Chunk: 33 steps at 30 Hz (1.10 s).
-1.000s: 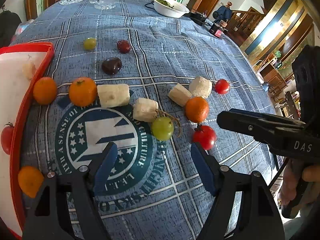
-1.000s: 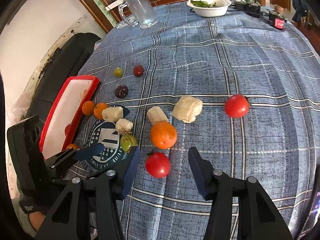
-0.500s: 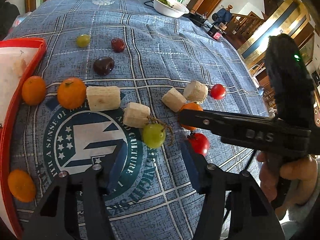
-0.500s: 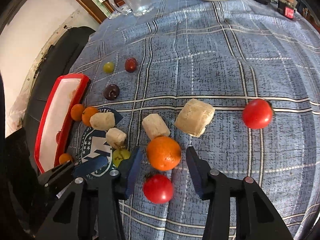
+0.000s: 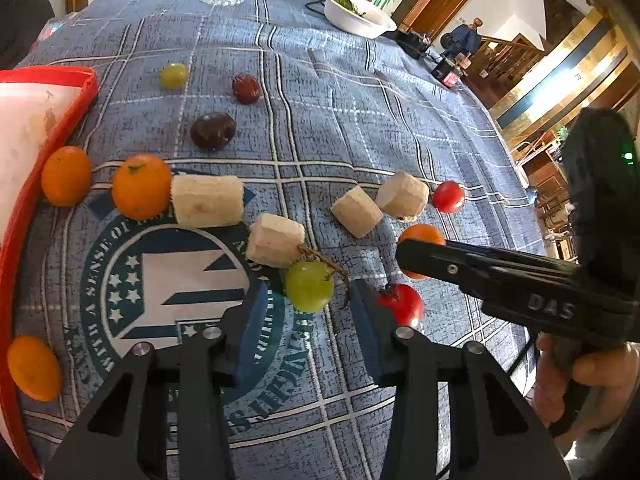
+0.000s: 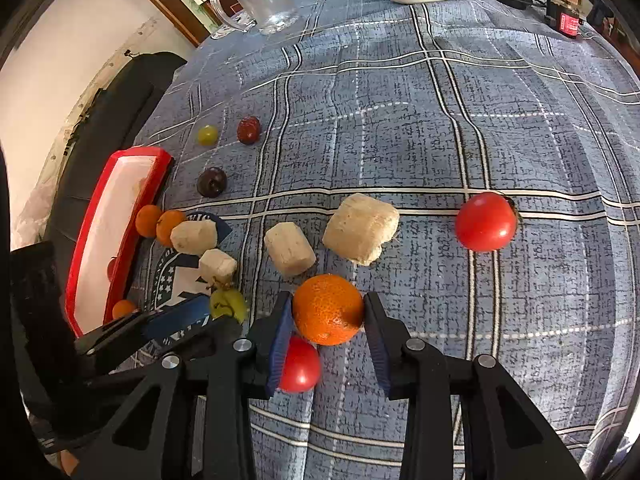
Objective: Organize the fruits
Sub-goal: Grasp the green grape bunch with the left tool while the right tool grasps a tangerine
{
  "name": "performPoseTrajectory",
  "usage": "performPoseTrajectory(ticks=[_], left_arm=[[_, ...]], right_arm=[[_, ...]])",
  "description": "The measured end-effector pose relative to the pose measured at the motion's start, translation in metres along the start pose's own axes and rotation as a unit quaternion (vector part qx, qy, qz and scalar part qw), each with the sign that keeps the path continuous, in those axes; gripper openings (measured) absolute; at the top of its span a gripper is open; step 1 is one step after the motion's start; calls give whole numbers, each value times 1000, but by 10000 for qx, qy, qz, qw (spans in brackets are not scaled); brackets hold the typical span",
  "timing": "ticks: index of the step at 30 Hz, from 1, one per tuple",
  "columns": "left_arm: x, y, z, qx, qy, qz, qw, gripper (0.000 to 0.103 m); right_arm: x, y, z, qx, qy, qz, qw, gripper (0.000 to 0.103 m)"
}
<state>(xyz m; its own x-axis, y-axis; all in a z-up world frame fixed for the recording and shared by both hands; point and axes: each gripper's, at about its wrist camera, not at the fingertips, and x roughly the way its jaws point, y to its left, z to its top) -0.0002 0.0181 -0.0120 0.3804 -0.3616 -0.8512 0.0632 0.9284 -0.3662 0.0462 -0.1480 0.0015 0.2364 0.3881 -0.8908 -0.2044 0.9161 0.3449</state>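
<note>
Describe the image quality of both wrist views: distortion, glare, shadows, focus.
Left wrist view: strong fisheye bulge bends the tablecloth grid, corners are vignetted black, the red tray interior is washed out, and the green grape is sharp. Right wrist view: same barrel bend; a highlight glints on the far tomato; the orange throws a soft shadow; no motion blur.

Light: bright daylight, I see it even across the tablecloth (image 5: 360, 128).
Shadows: soft, short.
Edges: heavy fisheye bending, black vignette corners.
Focus: sharp centrally.
</note>
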Motion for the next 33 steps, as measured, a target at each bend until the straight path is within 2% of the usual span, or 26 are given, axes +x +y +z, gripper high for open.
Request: performPoseTrajectory(ticks=[6, 10, 16, 23, 33], left_arm=[[5, -4, 2, -55, -80, 93, 9999, 40], [5, -3, 2, -87, -104, 215, 9997, 25], [-1, -1, -3, -122, -96, 135, 9998, 25], [-19, 2, -6, -86, -235, 58, 9997, 25], [-42, 12, 11, -75, -581, 22, 9983, 25]], right_arm=[[-9, -5, -5, -69, -47, -2, 10000, 37], [-14, -9, -8, -94, -72, -32, 9999, 37], [-22, -9, -8, -114, -150, 9, 9998, 36], [-23, 8, -4, -276, -225, 105, 9993, 36], [-29, 26, 1, -430, -368, 138, 9983, 36]])
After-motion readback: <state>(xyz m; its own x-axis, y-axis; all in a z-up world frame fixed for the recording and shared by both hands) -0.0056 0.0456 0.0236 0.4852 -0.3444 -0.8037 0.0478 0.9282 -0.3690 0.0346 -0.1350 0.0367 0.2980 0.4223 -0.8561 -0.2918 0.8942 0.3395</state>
